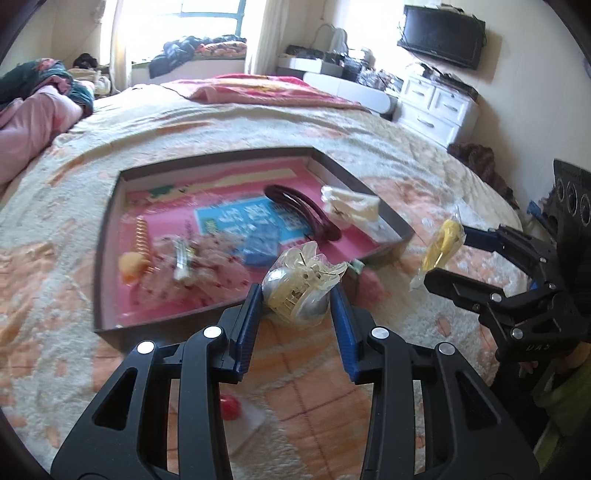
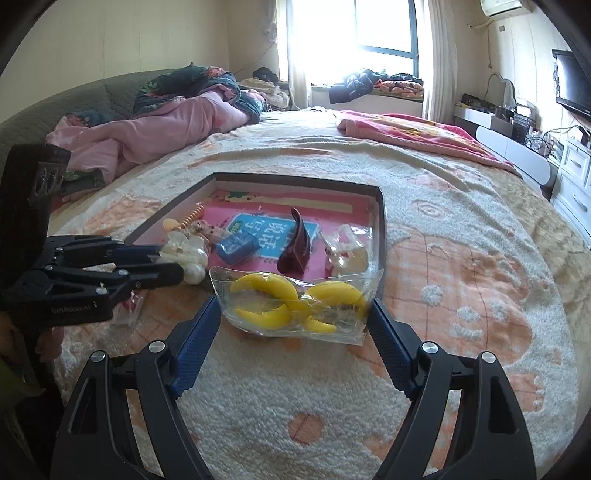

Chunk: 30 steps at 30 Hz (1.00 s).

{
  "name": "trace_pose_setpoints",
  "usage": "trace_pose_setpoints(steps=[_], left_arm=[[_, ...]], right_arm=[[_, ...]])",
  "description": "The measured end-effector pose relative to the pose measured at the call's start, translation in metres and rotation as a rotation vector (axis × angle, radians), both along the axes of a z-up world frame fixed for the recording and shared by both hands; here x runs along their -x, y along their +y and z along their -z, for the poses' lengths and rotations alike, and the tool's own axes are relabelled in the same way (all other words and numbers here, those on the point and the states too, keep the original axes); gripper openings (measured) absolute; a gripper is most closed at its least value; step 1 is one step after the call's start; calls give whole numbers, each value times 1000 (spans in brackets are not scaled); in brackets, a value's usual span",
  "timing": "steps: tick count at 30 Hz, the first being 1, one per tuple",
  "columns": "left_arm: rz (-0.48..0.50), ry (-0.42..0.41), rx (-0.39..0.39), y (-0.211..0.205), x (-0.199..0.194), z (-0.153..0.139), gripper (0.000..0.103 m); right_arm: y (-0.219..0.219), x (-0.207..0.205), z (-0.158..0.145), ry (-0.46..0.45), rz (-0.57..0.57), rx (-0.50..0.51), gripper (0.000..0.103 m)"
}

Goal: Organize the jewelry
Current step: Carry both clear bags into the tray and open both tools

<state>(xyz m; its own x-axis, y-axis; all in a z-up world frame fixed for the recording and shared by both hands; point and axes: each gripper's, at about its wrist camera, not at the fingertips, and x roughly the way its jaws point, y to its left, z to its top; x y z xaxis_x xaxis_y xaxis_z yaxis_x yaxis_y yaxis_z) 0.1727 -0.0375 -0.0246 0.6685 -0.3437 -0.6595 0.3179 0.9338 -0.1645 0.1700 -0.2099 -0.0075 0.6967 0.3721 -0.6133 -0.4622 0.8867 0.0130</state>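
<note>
Tray: shallow dark-rimmed rectangular box (image 2: 380,221) with pink printed floor, lying on the cream-and-orange fleece bed cover (image 2: 461,277).
Tray contents: dark maroon curved hair clip (image 2: 295,247); small blue rectangular box (image 2: 236,248); golden coiled hair tie (image 2: 192,216) beside a yellow round piece (image 1: 130,266); clear packet with pale pieces (image 2: 347,247) at the right side; sparkly pale item (image 1: 214,254) near the left, blurred.
Left wrist view only: red round item (image 1: 231,406) on a pale card on the bed cover, just under the left hand-held gripper; dark television (image 1: 441,35) on the wall above a white drawer unit (image 1: 436,103).
Right wrist view only: pink quilt heaped (image 2: 147,133) at the bed's head; grey-green padded headboard (image 2: 92,99).
Left hand-held gripper (image 1: 297,295): blue pads narrowed and pinching a translucent cream claw clip with pearl-like balls (image 1: 299,284), lifted at the tray's near edge.
Right hand-held gripper (image 2: 293,317): blue pads spread wide, pressing the two ends of a clear plastic packet of yellow crescent pieces (image 2: 291,302), held just before the tray's near rim, to the right of the claw clip.
</note>
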Motion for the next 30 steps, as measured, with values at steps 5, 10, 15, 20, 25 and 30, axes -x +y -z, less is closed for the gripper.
trace_pose_setpoints(steps=[5,10,15,20,25,30], left_arm=[[-48,-23,0,17,-2,-7,30],[-107,-26,18,38,-9,-10,30],[-156,-27,35,57,-15,-10,30],[-193,-24,35,70,-20,-8,30],[-221,-20,33,79,-29,-6,30],[-235,-20,26,85,-40,-5,30]], right_arm=[[12,-8,-7,-17,-15,7,78],[24,-19,-13,-31,-27,13,78],[35,-30,-16,-35,-32,6,78],[45,-42,-15,-33,-34,3,78],[55,-52,-12,-25,-35,3,78],[65,-59,-6,-11,-30,8,78]])
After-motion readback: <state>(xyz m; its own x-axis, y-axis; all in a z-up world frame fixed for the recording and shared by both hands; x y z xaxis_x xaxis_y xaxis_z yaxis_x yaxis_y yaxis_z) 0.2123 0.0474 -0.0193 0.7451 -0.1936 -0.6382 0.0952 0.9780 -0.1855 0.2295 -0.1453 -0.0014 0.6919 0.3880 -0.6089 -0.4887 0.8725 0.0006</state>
